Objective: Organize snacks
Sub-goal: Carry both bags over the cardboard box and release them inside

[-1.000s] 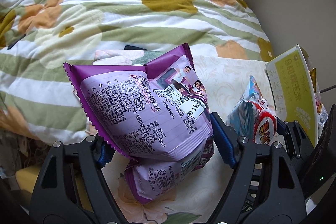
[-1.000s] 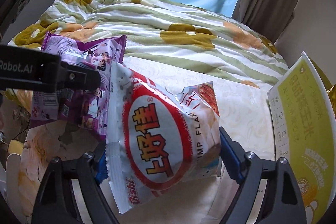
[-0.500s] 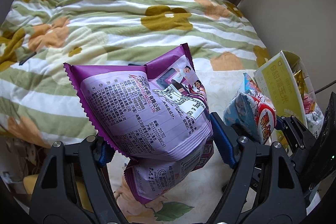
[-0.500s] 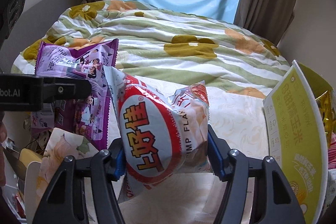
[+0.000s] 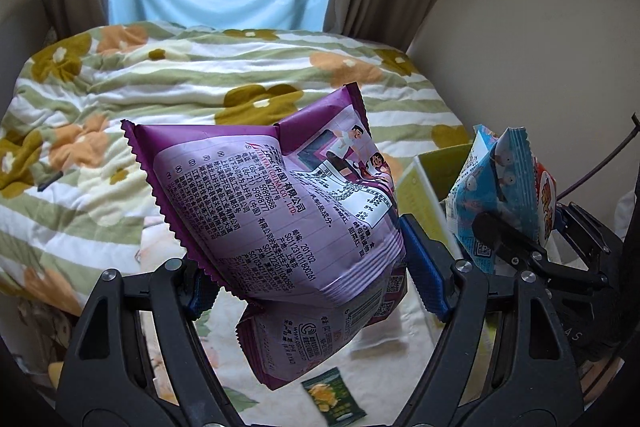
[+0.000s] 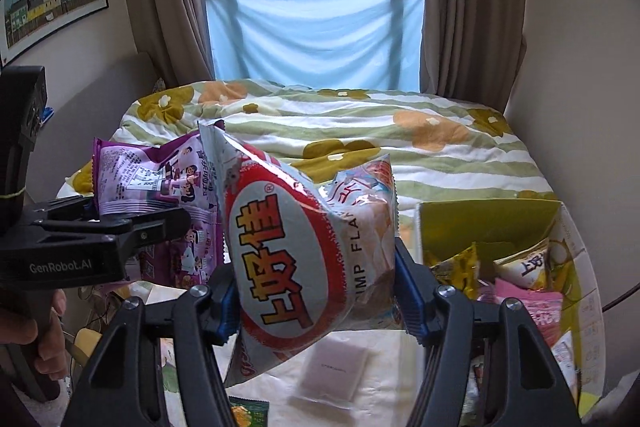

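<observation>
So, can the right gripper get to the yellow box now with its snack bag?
Probably yes: the right gripper holds the red-and-white bag, and the open yellow box sits just beside it with nothing between.

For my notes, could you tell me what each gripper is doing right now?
Left gripper: closed on the purple snack bag.
Right gripper: closed on the red-and-white shrimp chips bag.

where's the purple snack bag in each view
Left wrist: purple snack bag fills the centre, clamped in the left gripper.
Right wrist: same bag at left, behind the red-and-white bag that the right gripper holds.
Shared landmark: the yellow box, right of centre in both.
</observation>
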Demonstrator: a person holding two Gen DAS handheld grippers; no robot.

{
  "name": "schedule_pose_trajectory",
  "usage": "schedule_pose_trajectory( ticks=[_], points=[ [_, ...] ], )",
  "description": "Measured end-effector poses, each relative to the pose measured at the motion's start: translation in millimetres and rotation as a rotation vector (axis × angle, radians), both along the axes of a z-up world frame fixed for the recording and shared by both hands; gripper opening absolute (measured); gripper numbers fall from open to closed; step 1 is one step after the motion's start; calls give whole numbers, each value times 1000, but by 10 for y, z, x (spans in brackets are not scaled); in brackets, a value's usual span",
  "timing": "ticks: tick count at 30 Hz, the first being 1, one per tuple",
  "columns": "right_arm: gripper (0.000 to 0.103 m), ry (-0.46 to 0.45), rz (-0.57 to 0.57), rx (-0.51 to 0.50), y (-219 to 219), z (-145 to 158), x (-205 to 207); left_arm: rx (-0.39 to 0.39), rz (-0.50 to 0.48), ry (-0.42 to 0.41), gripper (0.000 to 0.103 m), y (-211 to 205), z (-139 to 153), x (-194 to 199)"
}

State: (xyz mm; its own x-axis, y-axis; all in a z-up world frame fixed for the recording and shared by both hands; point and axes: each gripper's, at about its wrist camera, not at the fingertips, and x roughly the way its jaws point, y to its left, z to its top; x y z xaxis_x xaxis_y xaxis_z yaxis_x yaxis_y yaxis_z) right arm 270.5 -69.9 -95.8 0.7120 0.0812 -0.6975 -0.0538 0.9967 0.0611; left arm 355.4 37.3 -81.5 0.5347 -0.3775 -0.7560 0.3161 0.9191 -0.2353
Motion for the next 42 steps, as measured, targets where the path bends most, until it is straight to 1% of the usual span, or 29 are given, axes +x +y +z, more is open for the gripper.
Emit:
schedule_pose_trajectory(
  ticks=[4, 7, 12, 17, 19, 21, 23, 25, 29, 32, 38, 42],
  points=[
    [60, -16, -8, -27, -510, 225, -109, -37, -39, -18, 77, -647, 172, -63],
    [60, -21, -21, -49, -915, 296, -149, -27, -68, -20, 77, -1185, 196, -52],
    [60, -23, -47, -46, -1557, 307, -188, -17, -108, 4, 77, -2015, 94, 7],
    [60, -3, -51, -34, -2073, 244, -164, 2, -120, 46, 78, -2677, -75, 118],
    [60, 8, -52, -26, -2243, 214, -144, 12, -121, 56, 82, -2874, -132, 161],
    [60, 16, -53, -19, -2388, 197, -133, 44, -102, 54, 94, -3013, -175, 179],
    [60, 19, -50, -13, -2493, 180, -128, 81, -85, 43, 99, -3084, -203, 167],
    [60, 21, -47, -5, -2587, 174, -140, 85, -76, 46, 99, -3069, -224, 133],
    [60, 31, -35, 22, -2674, 117, -157, 101, -40, 54, 99, -2895, -241, 56],
    [60, 37, -26, 40, -2673, 88, -162, 115, -8, 55, 99, -2640, -260, -37],
    [60, 61, 9, 41, -2594, 48, -183, 65, 55, 86, 99, -2262, -292, -238],
    [61, 72, 11, 45, -2563, -9, -130, 81, 84, 74, 99, -2132, -270, -365]
  ],
)
